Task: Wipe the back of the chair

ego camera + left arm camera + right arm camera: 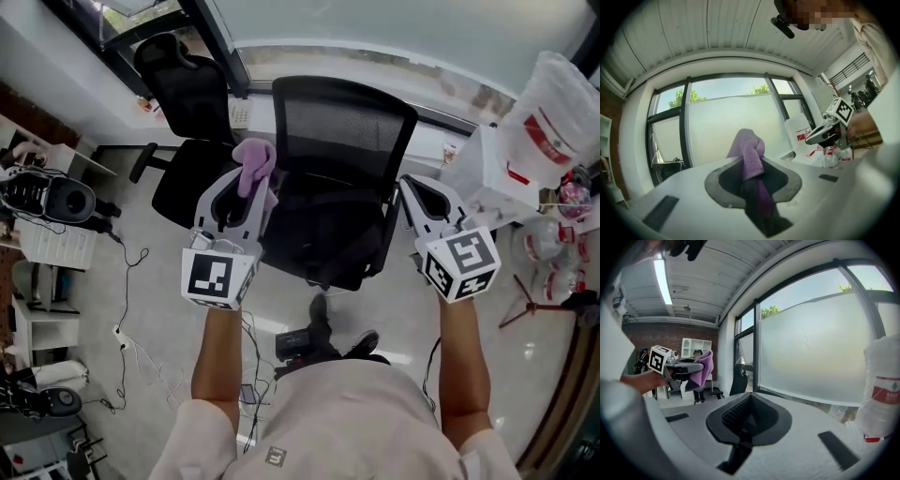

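Chair back (342, 131), black mesh; fuzzy purple cloth (255, 159) in left fingers (217, 199); right fingers (434, 201) together.

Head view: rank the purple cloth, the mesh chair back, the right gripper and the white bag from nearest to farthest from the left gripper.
1. purple cloth, clamped in the left gripper itself.
2. mesh chair back, just to its right.
3. right gripper, across the chair.
4. white bag, far right by the window.
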### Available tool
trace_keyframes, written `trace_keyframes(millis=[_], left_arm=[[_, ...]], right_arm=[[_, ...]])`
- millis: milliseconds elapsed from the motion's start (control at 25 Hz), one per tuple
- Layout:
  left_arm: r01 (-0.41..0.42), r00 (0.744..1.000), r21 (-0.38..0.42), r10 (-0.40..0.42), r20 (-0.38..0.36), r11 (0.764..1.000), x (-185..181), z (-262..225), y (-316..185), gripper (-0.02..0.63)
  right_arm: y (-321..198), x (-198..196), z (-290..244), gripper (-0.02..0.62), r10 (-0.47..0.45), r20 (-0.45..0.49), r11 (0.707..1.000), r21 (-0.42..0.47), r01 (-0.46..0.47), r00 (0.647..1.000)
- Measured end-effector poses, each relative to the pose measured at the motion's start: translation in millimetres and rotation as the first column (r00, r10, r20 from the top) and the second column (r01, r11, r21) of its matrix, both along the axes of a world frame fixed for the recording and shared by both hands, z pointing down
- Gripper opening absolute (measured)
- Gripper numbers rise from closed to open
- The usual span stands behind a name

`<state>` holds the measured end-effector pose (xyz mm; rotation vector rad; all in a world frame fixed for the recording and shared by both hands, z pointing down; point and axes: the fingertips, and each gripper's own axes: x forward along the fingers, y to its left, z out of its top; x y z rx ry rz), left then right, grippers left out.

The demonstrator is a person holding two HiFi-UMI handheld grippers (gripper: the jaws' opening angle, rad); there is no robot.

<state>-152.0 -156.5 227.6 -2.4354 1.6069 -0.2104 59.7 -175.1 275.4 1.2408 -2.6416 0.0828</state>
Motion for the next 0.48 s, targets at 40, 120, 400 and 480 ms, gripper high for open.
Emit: trace_keyframes(millis=[40,120,400,480], left_arm=[[0.005,1.0,0.007,-0.005,-0.002,1.0,2,-9,11,0.083],[0.007,1.0,0.027,-0.007,-0.004,1.0,7,-23,32,0.083],[-0.021,1.0,0.006,0.021,0.022,1.0,23,-33,92,0.083],[-0.025,0.999,0.012,0.025,0.021,1.0,27,-37,102,0.083]], right_arm=[[9,-2,-6,-0.008,-0.012,-0.003,1.0,0.008,0.012,1.0],[26,-4,-19,-0.009,-0.031,-0.012,0.999,0.021,0.032,0.999],[77,-5,-57,-0.009,-0.074,-0.024,0.995,0.07,0.076,0.997],[86,-1,-65,-0.009,-0.075,-0.026,0.993,0.086,0.076,0.997]])
